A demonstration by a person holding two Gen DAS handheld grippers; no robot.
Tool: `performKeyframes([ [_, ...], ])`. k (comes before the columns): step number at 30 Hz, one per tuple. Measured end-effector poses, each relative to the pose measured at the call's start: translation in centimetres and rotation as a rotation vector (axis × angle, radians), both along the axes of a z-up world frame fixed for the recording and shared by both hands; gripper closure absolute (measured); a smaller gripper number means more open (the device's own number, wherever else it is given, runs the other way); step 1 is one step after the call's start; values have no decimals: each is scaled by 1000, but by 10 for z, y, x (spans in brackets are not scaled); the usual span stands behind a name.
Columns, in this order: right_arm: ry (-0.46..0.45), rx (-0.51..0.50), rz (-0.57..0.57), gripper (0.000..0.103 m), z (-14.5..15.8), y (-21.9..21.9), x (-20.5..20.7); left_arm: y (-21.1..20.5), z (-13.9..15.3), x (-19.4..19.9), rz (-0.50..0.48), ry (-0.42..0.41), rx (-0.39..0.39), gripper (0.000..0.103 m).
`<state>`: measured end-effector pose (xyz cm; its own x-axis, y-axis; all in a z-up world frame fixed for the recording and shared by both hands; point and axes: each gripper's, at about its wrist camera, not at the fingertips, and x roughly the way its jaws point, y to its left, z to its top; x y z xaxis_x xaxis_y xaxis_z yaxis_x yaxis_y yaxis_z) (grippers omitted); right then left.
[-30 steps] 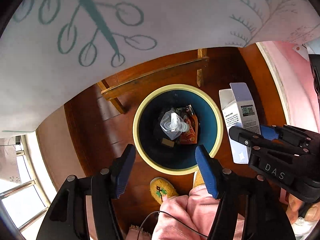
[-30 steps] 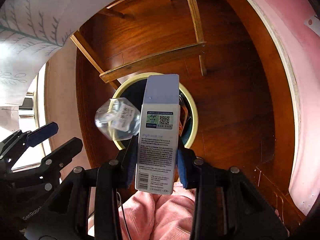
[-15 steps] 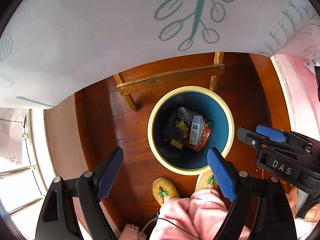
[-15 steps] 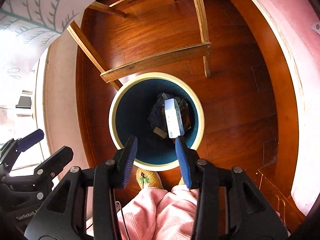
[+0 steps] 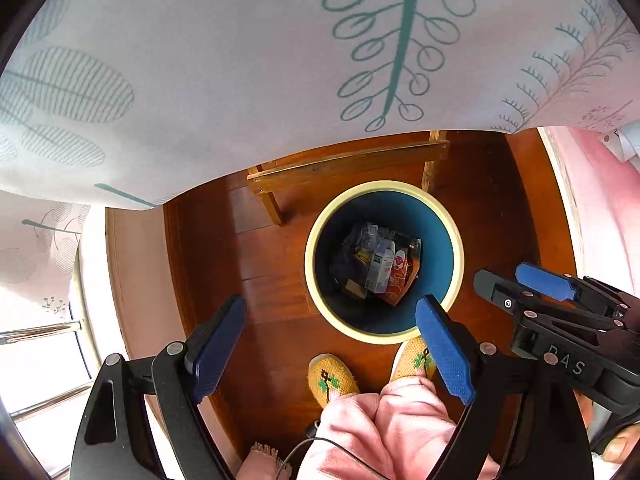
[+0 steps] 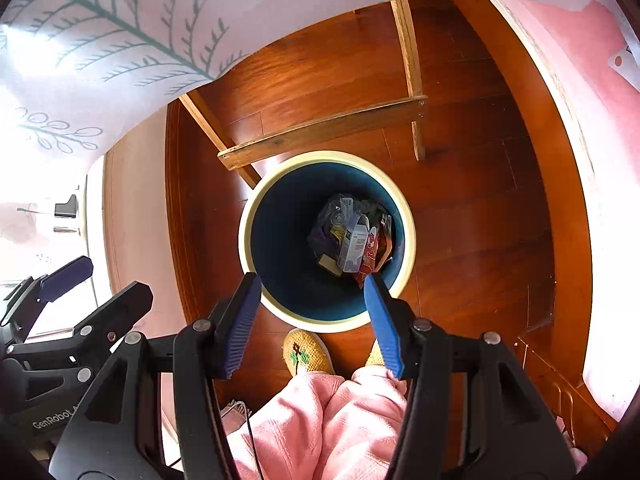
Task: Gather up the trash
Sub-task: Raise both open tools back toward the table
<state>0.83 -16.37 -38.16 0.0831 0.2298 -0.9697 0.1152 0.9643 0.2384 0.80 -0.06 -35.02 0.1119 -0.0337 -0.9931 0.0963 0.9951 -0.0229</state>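
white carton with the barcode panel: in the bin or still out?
In. The white printed carton lies on the other trash at the bottom of the round blue cream-rimmed bin; nothing sits between either gripper's fingers.

Glossy wood floor (image 6: 472, 208), plastic bin (image 6: 256, 216).

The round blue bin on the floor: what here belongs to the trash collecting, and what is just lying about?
Part of the job:
- round blue bin with cream rim
- white carton and crumpled wrappers inside the bin
- left gripper, open and empty
- right gripper, empty, jaws opening

Just there:
- wooden table frame
- leaf-print cloth
- yellow knitted slippers
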Motion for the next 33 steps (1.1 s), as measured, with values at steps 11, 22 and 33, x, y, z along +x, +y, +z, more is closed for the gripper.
performKeyframes([
  [11,2,8,-4,52,45,3,-9,-1,51,-10,6,5,-3,15],
  [22,2,13,25,52,113,3,-16,-6,138,-20,-6,-63,3,15],
  [33,-78,123,28,52,216,-17,-18,-9,255,-24,-23,-163,-22,15],
])
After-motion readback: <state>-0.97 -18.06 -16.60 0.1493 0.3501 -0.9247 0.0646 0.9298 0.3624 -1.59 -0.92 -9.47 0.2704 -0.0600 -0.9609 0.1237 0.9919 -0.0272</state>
